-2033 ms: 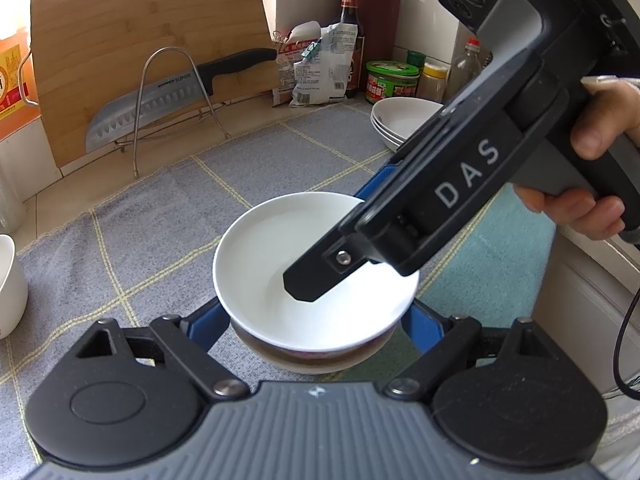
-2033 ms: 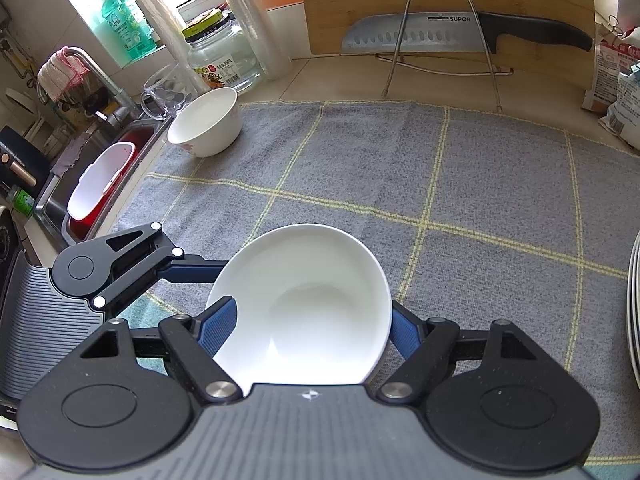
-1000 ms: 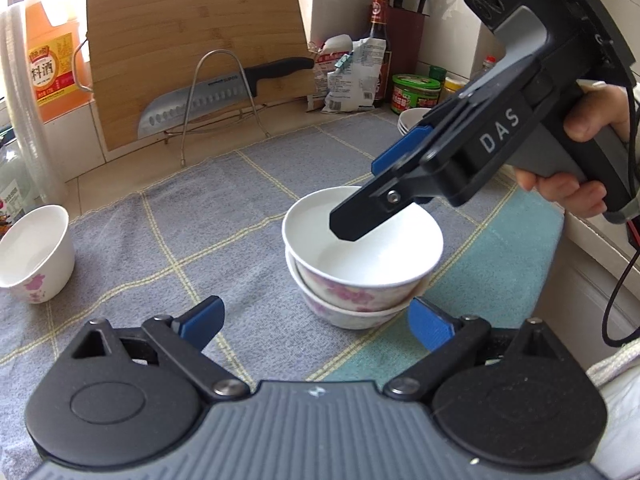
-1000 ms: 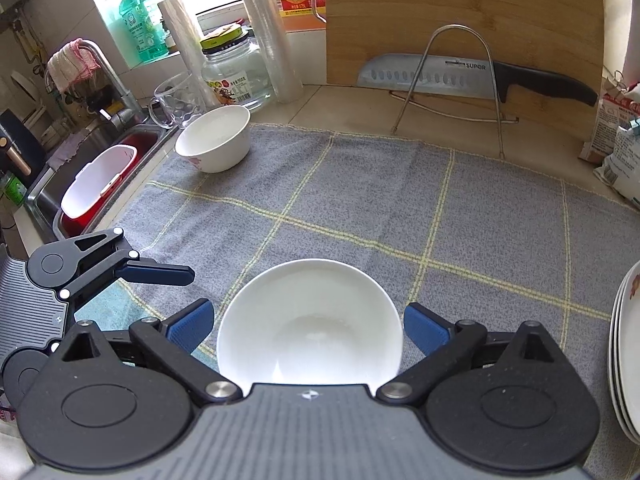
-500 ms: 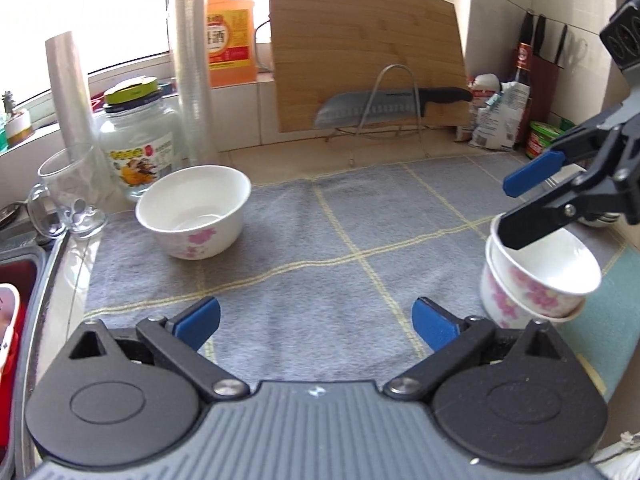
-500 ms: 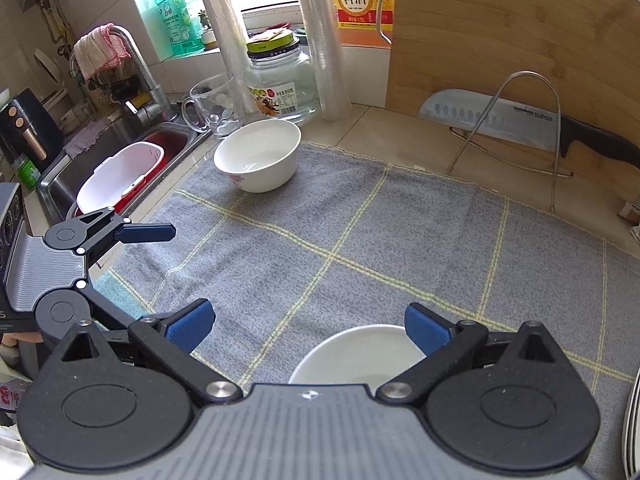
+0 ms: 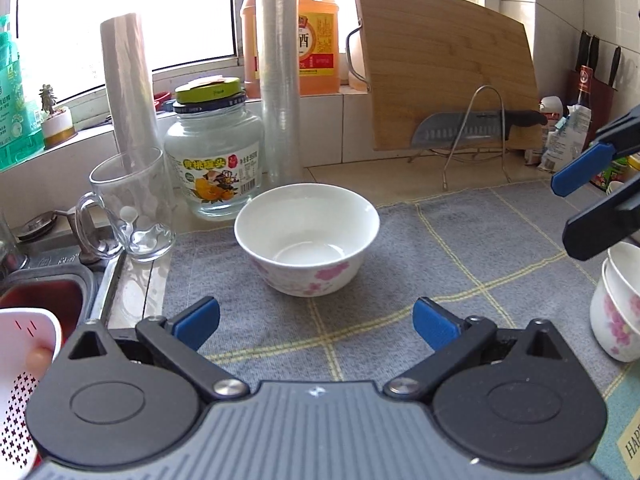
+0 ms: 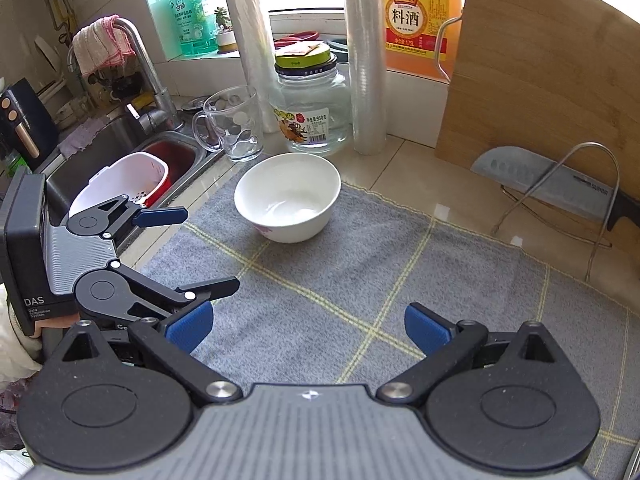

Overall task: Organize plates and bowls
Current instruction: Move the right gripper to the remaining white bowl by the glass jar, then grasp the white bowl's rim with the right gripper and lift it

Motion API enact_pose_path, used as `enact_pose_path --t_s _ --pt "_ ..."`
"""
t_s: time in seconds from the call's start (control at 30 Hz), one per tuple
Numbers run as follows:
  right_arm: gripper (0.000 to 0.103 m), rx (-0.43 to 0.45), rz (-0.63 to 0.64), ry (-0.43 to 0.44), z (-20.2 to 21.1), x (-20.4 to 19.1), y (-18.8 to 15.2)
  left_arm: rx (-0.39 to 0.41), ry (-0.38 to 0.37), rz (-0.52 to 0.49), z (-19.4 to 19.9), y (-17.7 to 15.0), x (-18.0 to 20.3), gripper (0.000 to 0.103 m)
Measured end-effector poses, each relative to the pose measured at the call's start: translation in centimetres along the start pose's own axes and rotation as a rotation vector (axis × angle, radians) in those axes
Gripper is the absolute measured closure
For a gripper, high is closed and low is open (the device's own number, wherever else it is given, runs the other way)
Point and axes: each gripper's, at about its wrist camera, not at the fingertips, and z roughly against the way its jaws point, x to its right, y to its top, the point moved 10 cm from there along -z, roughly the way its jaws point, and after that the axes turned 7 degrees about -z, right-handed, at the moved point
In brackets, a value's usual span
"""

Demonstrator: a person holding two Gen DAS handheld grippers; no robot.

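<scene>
Bowl (image 7: 307, 239) with pink flowers on its side sits alone at the far end of the grey checked cloth (image 7: 460, 248) on the bench, just in front of the glass jar (image 7: 214, 160) and near the glass mug (image 7: 128, 204) by the sink. It is upright and empty. At the right edge of the left wrist view a stack of 2 matching bowls (image 7: 618, 300) stands on the same cloth, well apart from the lone one — so my guess is that this one goes onto that stack.

It looks like glazed ceramic: stiff, fairly light, smooth enough to slip, and sure to chip if it is knocked against the jar or dropped. The rim looks the best place to take it, one pad inside and one outside the wall; a hold across the whole width would leave the blue pads on a curved, slick surface.

Left claw (image 7: 316, 322) is spread wide with nothing between its pads, pointed at the bowl but short of it. Right claw (image 8: 308, 326) is also spread wide and empty, hanging above bare cloth — neither touches anything.
</scene>
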Motion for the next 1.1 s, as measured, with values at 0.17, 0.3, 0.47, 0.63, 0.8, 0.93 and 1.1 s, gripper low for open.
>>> enact_pose_path --t_s 0.17,0.3,0.47,0.63,0.8,0.93,1.1 --pt "0.000 -0.012 0.008 0.001 -2.3 -0.7 2.0 0.015 -0.002 -0.010 -1.4 0.5 -1.0 0.001" --pt "0.000 -0.029 0.006 0.008 -4.3 -0.8 3.3 0.018 -0.017 -0.025 -2.5 0.8 -1.1 0.001" --pt "0.000 -0.048 0.014 0.016 -6.7 -1.0 4.9 0.016 -0.034 -0.047 -3.9 1.0 -1.0 0.001" --pt "0.000 -0.071 0.021 0.030 -9.2 -0.8 6.1 0.016 -0.045 -0.049 -5.0 1.1 -1.1 0.001" --pt "0.000 -0.092 0.001 0.050 -11.4 -0.3 7.2 0.023 -0.055 -0.038 -5.6 1.3 -1.2 0.001" --pt "0.002 -0.106 0.001 0.054 -12.8 0.0 7.8 0.028 -0.067 -0.037 -6.0 1.6 -1.2 0.001" --pt "0.007 -0.111 0.015 0.058 -13.8 0.0 8.5 0.035 -0.078 -0.036 -6.3 1.9 -1.4 0.002"
